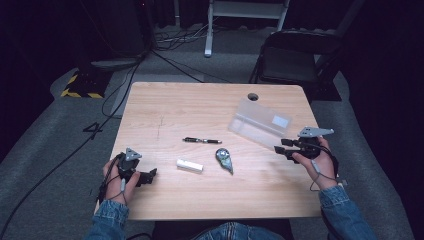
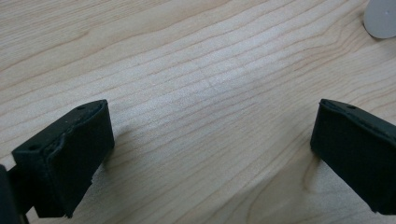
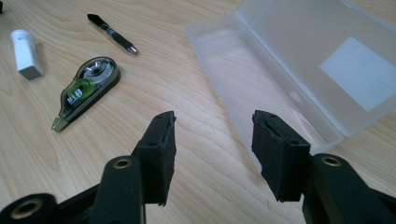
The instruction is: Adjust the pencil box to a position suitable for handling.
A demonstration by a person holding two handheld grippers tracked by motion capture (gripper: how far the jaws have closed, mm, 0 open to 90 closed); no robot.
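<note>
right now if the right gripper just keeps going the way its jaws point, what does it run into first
Probably the clear plastic case: the right gripper is open and the case's near edge lies just ahead, slightly toward one jaw. Depth is hard to judge; it could skim bare table first.

**Operator and gripper appearance**

The person wears blue denim sleeves, cuffed at the wrist, and blue denim trousers. Each hand carries a black two-jaw gripper — left gripper, right gripper. A grey three-cornered plate tops each unit, and a thin grey cable trails back across the hand. The jaws end in thick, matte black rectangular pads with small screw holes at the tips. Brass-coloured inserts sit in the rounded black jaw arms.
</note>
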